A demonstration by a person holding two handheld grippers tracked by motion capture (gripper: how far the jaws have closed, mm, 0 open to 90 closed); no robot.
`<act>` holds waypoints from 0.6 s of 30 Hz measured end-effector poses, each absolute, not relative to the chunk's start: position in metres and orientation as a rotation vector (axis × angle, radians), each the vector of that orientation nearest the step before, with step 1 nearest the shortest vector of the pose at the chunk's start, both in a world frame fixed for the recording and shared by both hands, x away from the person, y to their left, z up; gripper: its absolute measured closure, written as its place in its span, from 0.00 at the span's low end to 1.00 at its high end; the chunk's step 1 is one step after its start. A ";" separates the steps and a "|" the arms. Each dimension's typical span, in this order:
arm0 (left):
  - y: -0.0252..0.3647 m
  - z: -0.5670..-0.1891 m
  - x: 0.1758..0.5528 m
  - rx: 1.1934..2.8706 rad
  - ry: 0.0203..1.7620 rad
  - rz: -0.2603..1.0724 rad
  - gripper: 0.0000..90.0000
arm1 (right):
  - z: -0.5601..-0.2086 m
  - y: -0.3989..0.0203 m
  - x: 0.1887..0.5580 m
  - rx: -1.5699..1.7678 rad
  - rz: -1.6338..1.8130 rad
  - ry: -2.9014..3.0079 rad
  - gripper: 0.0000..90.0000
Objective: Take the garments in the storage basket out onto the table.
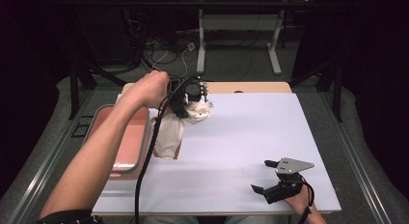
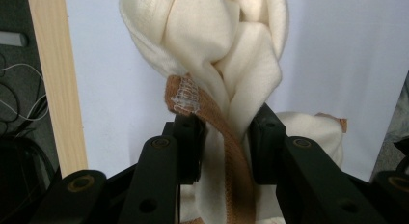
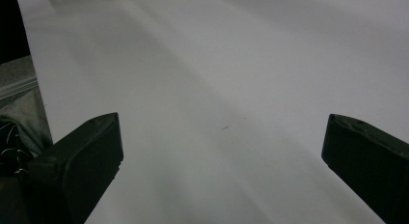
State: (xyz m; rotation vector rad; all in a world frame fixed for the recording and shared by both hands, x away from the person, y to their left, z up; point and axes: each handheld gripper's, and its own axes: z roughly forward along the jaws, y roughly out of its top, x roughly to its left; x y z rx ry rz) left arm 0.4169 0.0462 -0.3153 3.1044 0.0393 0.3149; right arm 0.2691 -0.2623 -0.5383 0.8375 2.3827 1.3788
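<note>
A cream cloth [image 1: 173, 127] with a tan-brown hem hangs bunched from my left gripper [image 1: 193, 99], held up over the white table's far left part. In the left gripper view the cream cloth [image 2: 226, 55] and its brown hem strip [image 2: 231, 147] are pinched between the two black jaws of my left gripper [image 2: 224, 137]. My right gripper [image 1: 264, 175] rests low near the table's front right edge, its jaws wide apart with nothing between them. In the right gripper view my right gripper [image 3: 222, 151] has only bare white table [image 3: 217, 89] between its jaws.
A pink tray [image 1: 123, 137] with a grey rim stands at the table's left edge, just under the hanging cloth. A wooden strip [image 1: 251, 87] runs along the far table edge. Beyond it stand table legs and loose cables on the floor.
</note>
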 end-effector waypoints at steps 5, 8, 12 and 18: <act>0.043 -0.317 0.417 3.098 0.035 0.306 0.78 | -0.538 -0.262 0.269 0.838 1.380 2.384 0.01; 0.041 -0.317 0.417 3.098 0.018 0.308 0.78 | -0.538 -0.263 0.269 0.840 1.378 2.384 0.01; 0.039 -0.319 0.417 3.097 0.020 0.295 0.78 | -0.538 -0.263 0.269 0.839 1.375 2.389 0.01; 0.034 -0.321 0.416 3.088 0.007 0.288 0.78 | -0.538 -0.263 0.269 0.839 1.375 2.383 0.01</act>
